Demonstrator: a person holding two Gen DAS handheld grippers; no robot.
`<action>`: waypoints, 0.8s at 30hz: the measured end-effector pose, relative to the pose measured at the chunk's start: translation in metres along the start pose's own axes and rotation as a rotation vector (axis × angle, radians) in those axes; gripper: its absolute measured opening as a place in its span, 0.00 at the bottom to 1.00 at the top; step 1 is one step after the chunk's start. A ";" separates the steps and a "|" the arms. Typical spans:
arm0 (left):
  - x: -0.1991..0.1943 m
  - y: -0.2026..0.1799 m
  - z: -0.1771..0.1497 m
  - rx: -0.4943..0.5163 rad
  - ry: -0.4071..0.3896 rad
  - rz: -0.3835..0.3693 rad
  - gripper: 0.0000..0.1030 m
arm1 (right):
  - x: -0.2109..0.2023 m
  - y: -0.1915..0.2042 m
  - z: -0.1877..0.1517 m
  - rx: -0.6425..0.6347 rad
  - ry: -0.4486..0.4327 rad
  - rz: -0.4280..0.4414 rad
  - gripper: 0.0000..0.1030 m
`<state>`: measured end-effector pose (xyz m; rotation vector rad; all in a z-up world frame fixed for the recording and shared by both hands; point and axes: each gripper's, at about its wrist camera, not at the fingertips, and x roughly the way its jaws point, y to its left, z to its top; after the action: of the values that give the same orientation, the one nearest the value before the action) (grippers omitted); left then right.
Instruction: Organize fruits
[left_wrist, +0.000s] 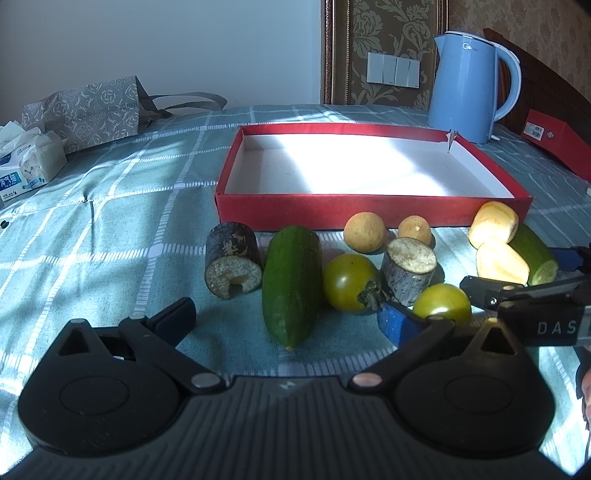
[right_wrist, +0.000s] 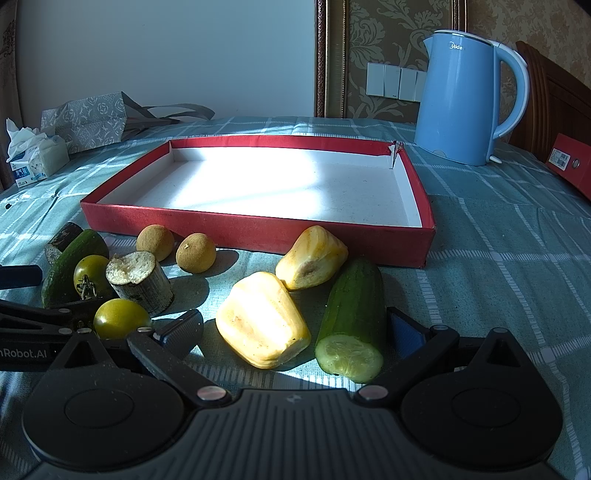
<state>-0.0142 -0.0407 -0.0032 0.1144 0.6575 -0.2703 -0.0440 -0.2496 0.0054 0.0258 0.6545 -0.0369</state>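
Fruits and vegetable pieces lie in a loose row on the table, just before the near wall of a shallow red tray (right_wrist: 258, 230) with a white, sunlit floor holding nothing. Nearest the right tool (right_wrist: 295, 334), whose fingers stand wide apart and grip nothing, are two yellow fruit pieces (right_wrist: 264, 319) and a cut cucumber half (right_wrist: 352, 314). The left tool (left_wrist: 288, 319), likewise spread and holding nothing, straddles a whole cucumber piece (left_wrist: 291, 284); beside it are two green tomatoes (left_wrist: 351, 282), two cane sections (left_wrist: 232, 266) and two small brown fruits (left_wrist: 364, 232). A teal checked cloth (right_wrist: 498, 266) covers the table. Behind stand a blue kettle (right_wrist: 461, 99), a patterned bag (left_wrist: 85, 110), a tissue pack (left_wrist: 29, 162) and damask wallpaper with switches (right_wrist: 393, 83). The left view alone shows the hollow end of the darker cane section; the right view alone shows the cucumber's cut face.
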 end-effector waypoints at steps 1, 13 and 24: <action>-0.004 0.001 -0.002 -0.002 -0.003 -0.001 1.00 | 0.000 0.000 0.000 0.000 0.000 0.000 1.00; -0.037 0.034 -0.017 -0.138 -0.079 -0.043 1.00 | -0.002 -0.001 -0.002 -0.001 -0.001 0.000 1.00; -0.055 0.034 0.012 -0.177 -0.138 -0.022 1.00 | -0.036 -0.037 -0.013 0.047 -0.096 0.021 1.00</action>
<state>-0.0386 0.0015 0.0411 -0.0806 0.5427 -0.2382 -0.0819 -0.2852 0.0160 0.0759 0.5576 -0.0332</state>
